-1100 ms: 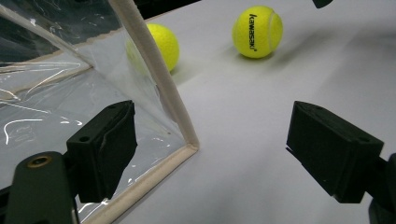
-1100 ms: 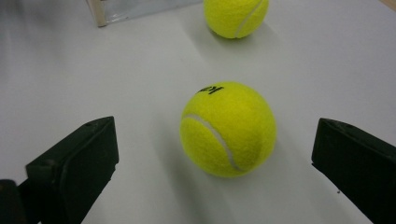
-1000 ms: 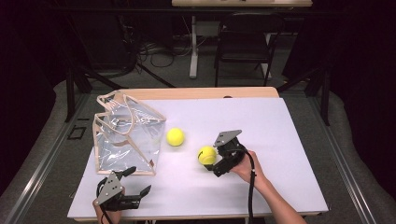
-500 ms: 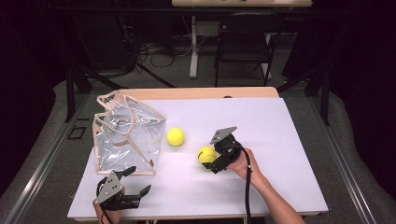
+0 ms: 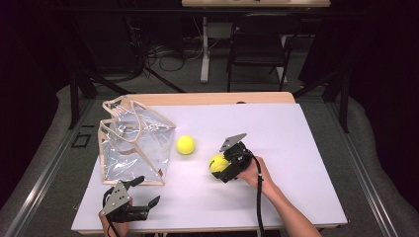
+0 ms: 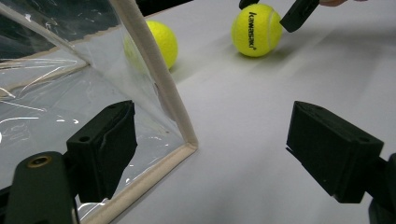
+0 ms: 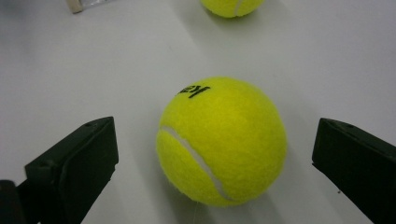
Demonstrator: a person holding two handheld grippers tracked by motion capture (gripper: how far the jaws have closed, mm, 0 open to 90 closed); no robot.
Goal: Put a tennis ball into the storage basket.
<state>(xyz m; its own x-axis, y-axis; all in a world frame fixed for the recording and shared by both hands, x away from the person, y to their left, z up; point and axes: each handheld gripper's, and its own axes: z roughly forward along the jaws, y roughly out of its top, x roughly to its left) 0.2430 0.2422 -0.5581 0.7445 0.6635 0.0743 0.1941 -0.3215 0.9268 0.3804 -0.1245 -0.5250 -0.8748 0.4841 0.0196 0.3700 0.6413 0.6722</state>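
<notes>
Two yellow tennis balls lie on the white table. The nearer ball (image 5: 218, 163) (image 7: 222, 140) sits between the jaws of my right gripper (image 5: 220, 168) (image 7: 215, 149), which is open, with a gap on each side of the ball. The other ball (image 5: 186, 144) (image 7: 231, 5) rests next to a clear plastic bag with beige trim (image 5: 133, 143). My left gripper (image 5: 149, 189) (image 6: 212, 140) is open and empty near the front edge, its jaws astride the bag's front corner (image 6: 161, 98). In the left gripper view, both balls (image 6: 257, 30) (image 6: 163, 42) lie farther off.
The white table top (image 5: 296, 148) stretches open to the right and behind the balls. Its wooden back edge (image 5: 212, 98) runs across the far side. A chair (image 5: 257, 49) and cables stand on the floor beyond.
My right gripper has edged slightly left around the nearer ball. The left gripper, the bag and both balls have stayed put.
</notes>
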